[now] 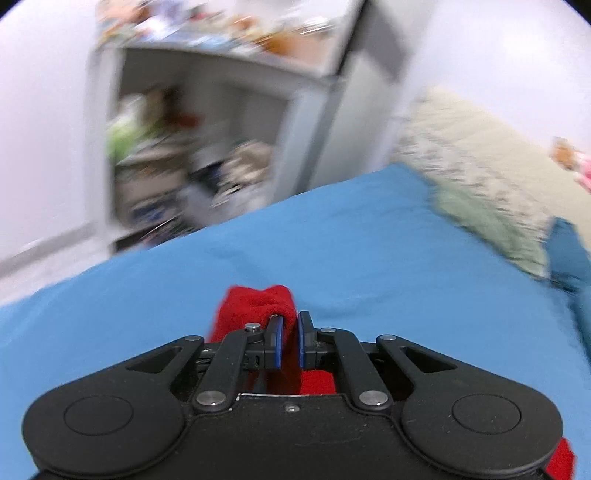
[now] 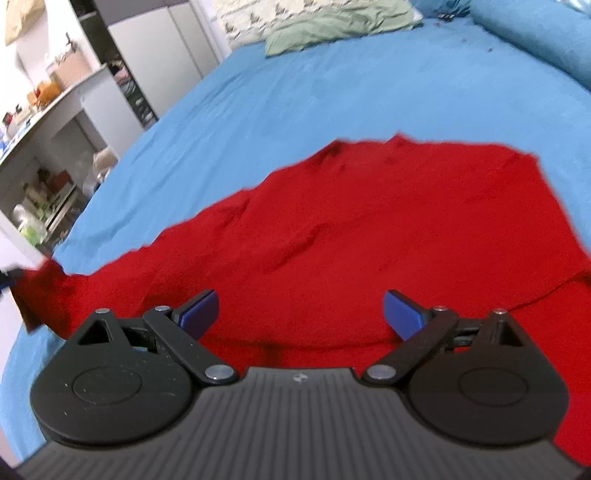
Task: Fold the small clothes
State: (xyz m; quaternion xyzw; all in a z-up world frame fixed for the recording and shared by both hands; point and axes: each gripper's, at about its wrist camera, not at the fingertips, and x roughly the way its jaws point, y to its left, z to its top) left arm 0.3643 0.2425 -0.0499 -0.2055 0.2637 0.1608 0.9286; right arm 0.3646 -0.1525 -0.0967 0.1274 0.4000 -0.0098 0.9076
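A red garment [image 2: 351, 221] lies spread on the blue bedsheet [image 2: 295, 92]. My left gripper [image 1: 289, 334] is shut on a bunched edge of the red garment [image 1: 258, 302] and holds it above the bedsheet [image 1: 332, 240]. That held end shows at the far left of the right wrist view, stretched out from the rest of the cloth. My right gripper [image 2: 300, 312] is open, its blue pads [image 2: 197, 312] wide apart just above the near part of the garment, holding nothing.
A green and patterned pillow pile [image 2: 332, 22] lies at the head of the bed, with a blue pillow [image 2: 535, 33] at the right. A grey shelf unit full of items [image 1: 207, 147] stands past the bed's left edge, also in the right wrist view [image 2: 55, 155].
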